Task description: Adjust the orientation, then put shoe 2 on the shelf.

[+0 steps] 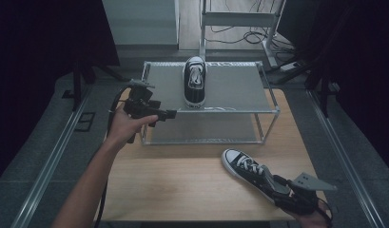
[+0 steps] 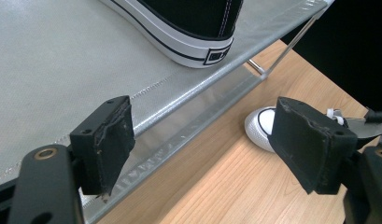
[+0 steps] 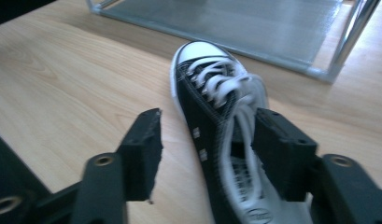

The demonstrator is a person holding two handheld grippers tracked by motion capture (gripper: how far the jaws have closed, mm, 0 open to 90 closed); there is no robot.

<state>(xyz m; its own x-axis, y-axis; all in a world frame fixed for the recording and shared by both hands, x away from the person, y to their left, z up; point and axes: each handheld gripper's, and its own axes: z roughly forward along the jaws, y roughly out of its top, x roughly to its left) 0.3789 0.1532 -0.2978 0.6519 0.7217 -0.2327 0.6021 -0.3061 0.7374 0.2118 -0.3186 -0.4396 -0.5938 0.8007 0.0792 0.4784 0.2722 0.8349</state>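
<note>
Lying on the wooden counter point(image 1: 182, 185) in front of the rack point(image 1: 270, 102), the sneaker point(image 1: 247, 170) points its white rubber toe up-left toward the rack, heel toward me. It is black canvas with white laces and a white sole. My right tongs point(image 3: 205, 154) are spread wide, one jaw outside the shoe and one over its laced opening; I cannot tell if they touch. My left tongs point(image 2: 202, 144) gape empty beside the rack's grey mesh shelf, where a second sneaker point(image 1: 195, 80) stands, toe away from me.
</note>
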